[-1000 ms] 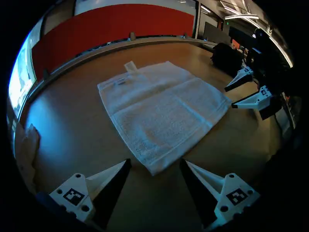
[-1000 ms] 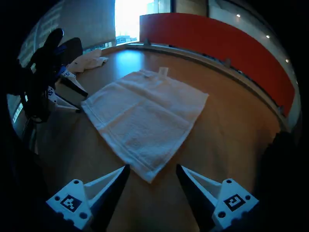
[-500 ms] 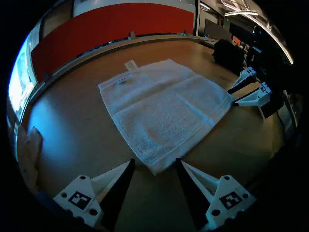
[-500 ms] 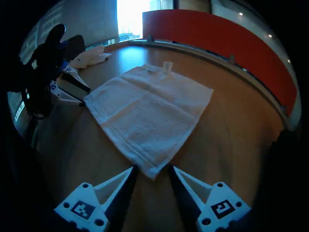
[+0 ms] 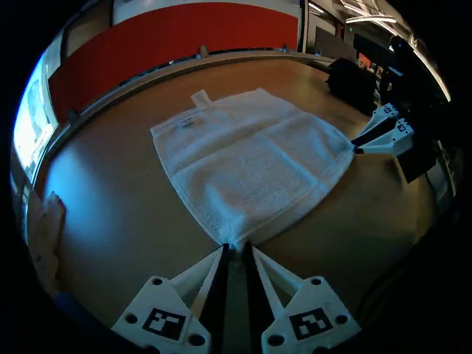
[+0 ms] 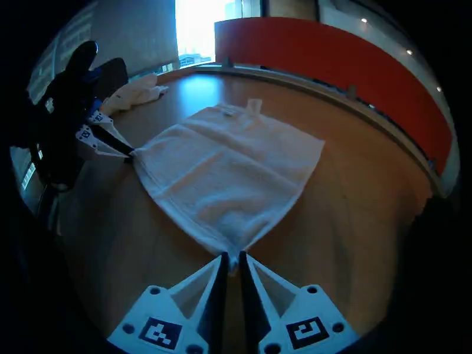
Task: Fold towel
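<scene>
Two corners of a white terry-cloth towel are pinched at once as it lies spread on a brown wooden table, in front of a long red wall panel that runs behind the table's far edge.

In the left gripper view, the left gripper is clenched on the towel corner farthest from the red panel. Its two white fingers are nearly closed, with the cloth nipped between their tips. The right gripper appears off to one side, its tips meeting another corner that lies closer to the panel.

In the right gripper view, the right gripper's own fingers are drawn together on its corner, and both press the fabric, which gathers into a narrow point between them. The rest of the towel fans out flat toward the red panel, showing light creases and a stitched border.

A small white tag sticks out from the towel edge nearest the panel. A crumpled pale cloth lies on the table toward the end of the panel where a bright window glows. A black bushy object rests on the table near the panel's other end, apart from the towel.
</scene>
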